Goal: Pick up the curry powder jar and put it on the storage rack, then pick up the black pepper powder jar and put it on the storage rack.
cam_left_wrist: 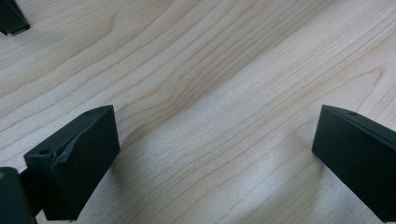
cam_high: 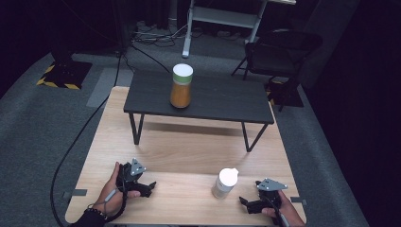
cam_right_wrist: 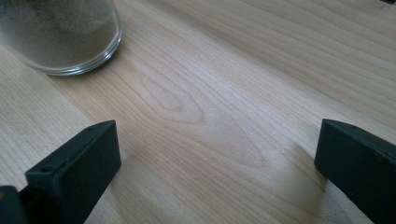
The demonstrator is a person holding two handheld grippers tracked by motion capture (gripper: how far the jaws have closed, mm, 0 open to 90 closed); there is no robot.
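Observation:
A small glass jar (cam_high: 225,183) with a white lid and pale grey contents stands near the front right of the light wooden table (cam_high: 189,156). Its clear base (cam_right_wrist: 60,37) fills the upper left of the right gripper view. My right gripper (cam_high: 244,203) rests on the tabletop just right of the jar, open, nothing between its jaws (cam_right_wrist: 215,154). My left gripper (cam_high: 151,186) lies on the table at the front left, also open over bare wood (cam_left_wrist: 215,149). A taller jar (cam_high: 181,86) with orange contents and a green-rimmed white lid stands on a small black table (cam_high: 227,101).
The black table stands on thin legs across the far half of the wooden table. A dark folding chair (cam_high: 279,52) and a white desk frame (cam_high: 222,19) stand behind. Cables cross the grey carpet at left. Bare wood lies between the two grippers.

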